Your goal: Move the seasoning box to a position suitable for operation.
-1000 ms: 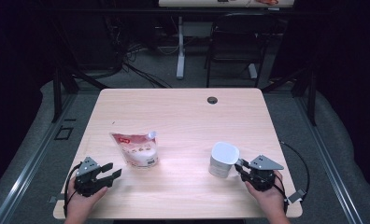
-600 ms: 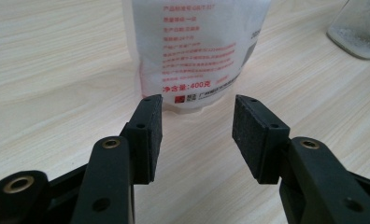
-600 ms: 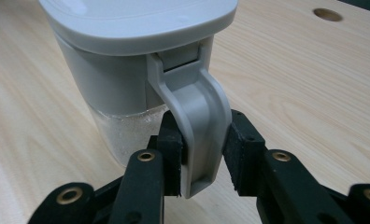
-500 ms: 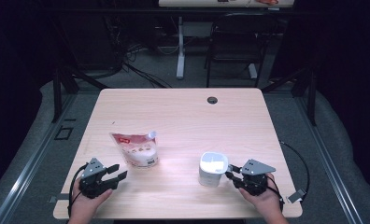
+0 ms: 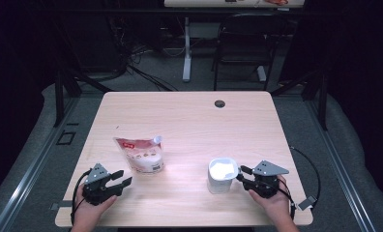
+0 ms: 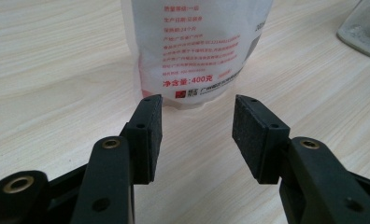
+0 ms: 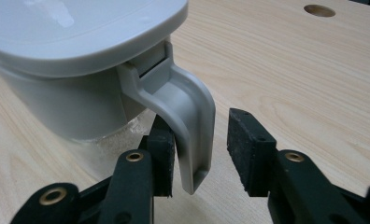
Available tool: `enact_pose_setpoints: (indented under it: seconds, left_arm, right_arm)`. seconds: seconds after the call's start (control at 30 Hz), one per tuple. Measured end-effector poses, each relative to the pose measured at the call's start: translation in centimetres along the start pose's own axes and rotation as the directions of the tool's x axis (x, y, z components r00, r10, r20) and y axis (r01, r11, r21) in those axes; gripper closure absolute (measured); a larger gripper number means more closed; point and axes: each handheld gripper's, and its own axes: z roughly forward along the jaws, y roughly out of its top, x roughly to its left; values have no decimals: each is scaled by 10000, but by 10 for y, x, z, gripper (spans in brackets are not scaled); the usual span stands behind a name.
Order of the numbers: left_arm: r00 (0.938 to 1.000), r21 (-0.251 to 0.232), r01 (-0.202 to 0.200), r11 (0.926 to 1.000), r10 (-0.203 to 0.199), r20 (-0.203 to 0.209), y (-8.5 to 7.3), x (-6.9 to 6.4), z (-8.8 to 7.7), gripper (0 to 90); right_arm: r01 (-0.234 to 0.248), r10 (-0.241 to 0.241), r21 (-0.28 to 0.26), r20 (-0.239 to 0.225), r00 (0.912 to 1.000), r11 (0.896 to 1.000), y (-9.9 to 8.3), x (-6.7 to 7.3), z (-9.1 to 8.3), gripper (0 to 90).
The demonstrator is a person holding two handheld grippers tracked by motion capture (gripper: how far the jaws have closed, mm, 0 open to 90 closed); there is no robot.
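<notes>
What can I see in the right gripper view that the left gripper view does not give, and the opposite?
The right gripper view brings the grey handle of the white lidded container between the right gripper jaws, which have just been opening; a gap shows beside one pad. It also has the round hole in the table.

The left gripper view brings the white pouch with red print, standing just beyond the open left gripper.

Both share the wooden table and two black jaws.

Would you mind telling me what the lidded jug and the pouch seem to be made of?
Jug: probably moulded plastic, grey and smooth, with a one-piece handle and a soft sheen. Pouch: likely thin, glossy plastic film, translucent white with red print.
</notes>
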Motion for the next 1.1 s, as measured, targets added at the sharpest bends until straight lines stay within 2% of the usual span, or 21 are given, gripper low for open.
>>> enact_pose_setpoints:
  seconds: [0.07,0.13,0.23,0.27,0.5,0.63,0.7,0.73,0.77,0.8,0.83,0.93,1.0,1.1]
  left_arm:
    - [9995,-231,257,9994,-253,180,1,0,-1,527]
    - [9994,-204,271,9994,-266,235,2,-1,-2,527]
    - [9996,-239,189,9995,-185,194,2,-4,-2,527]
    - [9998,-218,29,9998,-26,176,2,-5,-2,527]
    - [9999,-247,6,9997,-3,146,3,-5,-3,530]
    - [9999,-272,36,9996,-33,107,3,-6,-3,524]
    - [9998,-229,77,9997,-73,158,3,-6,-3,523]
    - [9997,-227,118,9997,-113,210,3,-6,-3,524]
    - [9996,-250,161,9996,-154,257,3,-6,-2,524]
    - [9993,-241,216,9995,-209,301,3,-6,-3,524]
    - [9993,-253,237,9994,-229,307,4,-6,-3,524]
    - [9993,-257,231,9994,-224,292,4,-6,-3,526]
    - [9994,-254,240,9994,-233,258,4,-5,-3,527]
    - [9994,-156,251,9996,-247,253,4,-5,-2,530]
  right_arm:
    - [-223,223,-24,63,9997,9997,0,-3,1,601]
    - [-306,306,-42,48,9995,9995,0,-4,1,597]
    - [-221,221,-1,101,9997,9998,0,-4,-2,597]
    - [-257,257,-186,-18,9997,9995,0,-3,-9,592]
    - [-464,454,-537,-197,9988,9975,-1,-2,-29,599]
    - [-766,783,-1015,127,9968,9919,3,-4,-36,639]
    - [-982,1005,-1143,146,9948,9886,4,-6,-38,677]
    - [-921,966,-1177,329,9948,9888,4,-6,-38,718]
    - [-975,1049,-1192,568,9929,9881,5,-6,-39,752]
    - [-994,1069,-1136,617,9924,9885,6,-7,-39,786]
    - [-1136,1206,-1159,553,9912,9868,7,-7,-39,809]
    - [-1405,1451,-750,590,9877,9872,11,-6,-39,857]
    - [-1312,1351,-570,709,9883,9897,17,-4,-39,877]
    - [-943,994,-580,936,9906,9939,34,-2,-42,900]
